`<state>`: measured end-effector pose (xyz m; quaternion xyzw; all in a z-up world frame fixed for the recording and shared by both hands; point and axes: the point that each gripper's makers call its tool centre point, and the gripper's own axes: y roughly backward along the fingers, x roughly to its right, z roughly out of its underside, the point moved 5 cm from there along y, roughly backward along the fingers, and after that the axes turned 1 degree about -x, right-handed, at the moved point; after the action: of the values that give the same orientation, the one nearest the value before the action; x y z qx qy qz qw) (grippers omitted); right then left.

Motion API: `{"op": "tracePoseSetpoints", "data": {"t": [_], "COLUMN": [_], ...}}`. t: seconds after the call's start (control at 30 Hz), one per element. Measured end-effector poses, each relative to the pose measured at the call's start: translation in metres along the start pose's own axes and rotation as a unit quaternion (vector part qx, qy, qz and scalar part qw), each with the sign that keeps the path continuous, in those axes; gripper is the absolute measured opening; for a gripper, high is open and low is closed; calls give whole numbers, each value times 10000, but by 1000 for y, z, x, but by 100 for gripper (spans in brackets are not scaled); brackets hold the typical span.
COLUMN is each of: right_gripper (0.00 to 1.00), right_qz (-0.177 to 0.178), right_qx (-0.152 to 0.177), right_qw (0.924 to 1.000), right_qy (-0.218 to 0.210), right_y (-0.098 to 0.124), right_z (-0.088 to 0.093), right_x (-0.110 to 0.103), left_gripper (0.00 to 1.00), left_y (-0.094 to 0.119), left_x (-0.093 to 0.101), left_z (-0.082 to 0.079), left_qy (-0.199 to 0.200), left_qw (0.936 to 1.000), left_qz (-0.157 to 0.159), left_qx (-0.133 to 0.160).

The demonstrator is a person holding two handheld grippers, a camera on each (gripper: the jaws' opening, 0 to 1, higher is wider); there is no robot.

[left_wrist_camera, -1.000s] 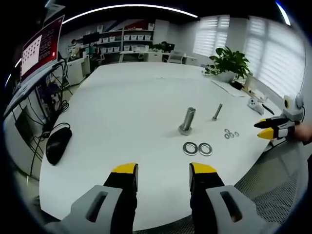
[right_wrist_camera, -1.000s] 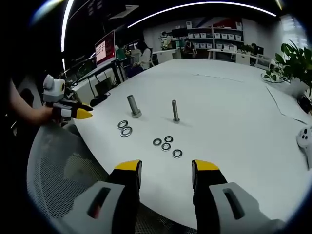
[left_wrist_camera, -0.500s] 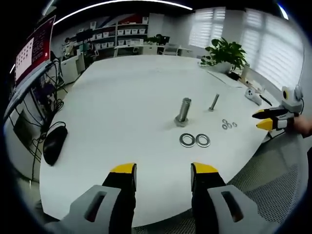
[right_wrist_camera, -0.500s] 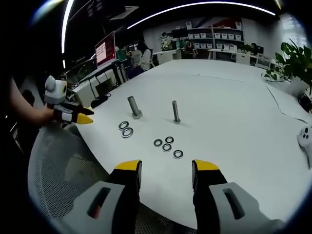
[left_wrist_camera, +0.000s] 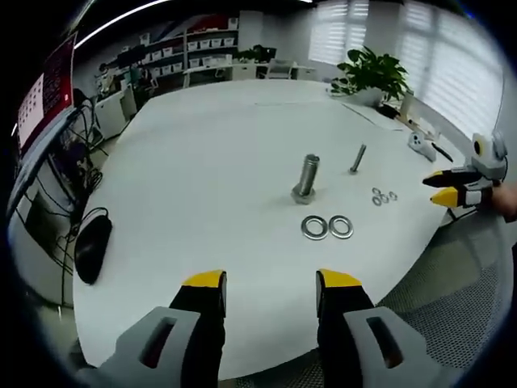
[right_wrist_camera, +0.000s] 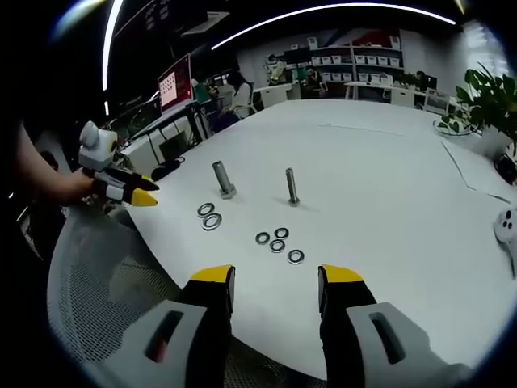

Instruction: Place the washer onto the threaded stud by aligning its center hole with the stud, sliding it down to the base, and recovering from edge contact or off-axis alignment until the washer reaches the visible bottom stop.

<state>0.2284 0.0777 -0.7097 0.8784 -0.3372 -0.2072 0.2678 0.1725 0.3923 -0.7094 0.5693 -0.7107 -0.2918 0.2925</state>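
Note:
On the white table (left_wrist_camera: 202, 162) stand a thick stud (left_wrist_camera: 307, 178) and, farther right, a thin stud (left_wrist_camera: 358, 158). Two large washers (left_wrist_camera: 327, 227) lie side by side in front of the thick stud. Several small washers (left_wrist_camera: 382, 196) lie near the thin stud. My left gripper (left_wrist_camera: 269, 283) hovers open over the near table edge, nothing between its jaws. In the right gripper view the thick stud (right_wrist_camera: 221, 179), thin stud (right_wrist_camera: 292, 185), large washers (right_wrist_camera: 208, 216) and small washers (right_wrist_camera: 279, 244) lie ahead of my right gripper (right_wrist_camera: 275, 279), which is open and empty. The left gripper (right_wrist_camera: 121, 187) shows at the left there.
A black mouse (left_wrist_camera: 92, 246) lies at the table's left edge, with cables and a monitor (left_wrist_camera: 48, 97) beyond. A potted plant (left_wrist_camera: 371, 77) and a white controller (left_wrist_camera: 420, 145) sit far right. A mesh chair (right_wrist_camera: 113, 307) stands below the table edge.
The left camera has risen and tilted, so the table looks shifted down in its view. The studs and washers have not moved. Both grippers stay open.

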Motion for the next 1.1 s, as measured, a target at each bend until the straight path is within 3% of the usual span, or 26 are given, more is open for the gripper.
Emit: {"op": "tracePoseSetpoints", "data": {"t": [0.33, 0.7, 0.97, 1.1], "right_gripper": [44, 44, 44, 44], "right_qz": [-22, -36, 4, -9], "right_qx": [-37, -64, -82, -90], "right_qw": [10000, 10000, 10000, 10000], "right_qy": [-2, -1, -24, 5], "right_y": [-1, 0, 1, 1], "right_z": [1, 0, 1, 1], "right_x": [-1, 1, 3, 4], "left_gripper": [39, 37, 36, 39], "left_y": [-20, -47, -65, -73], "left_x": [14, 35, 42, 49], "left_z": [-16, -37, -41, -40], "left_qy": [-334, -837, -1193, -1647], "left_qw": [9988, 9923, 9848, 9753], "left_qz": [272, 664, 817, 916], "left_qx": [-226, -631, -960, -1152]}}
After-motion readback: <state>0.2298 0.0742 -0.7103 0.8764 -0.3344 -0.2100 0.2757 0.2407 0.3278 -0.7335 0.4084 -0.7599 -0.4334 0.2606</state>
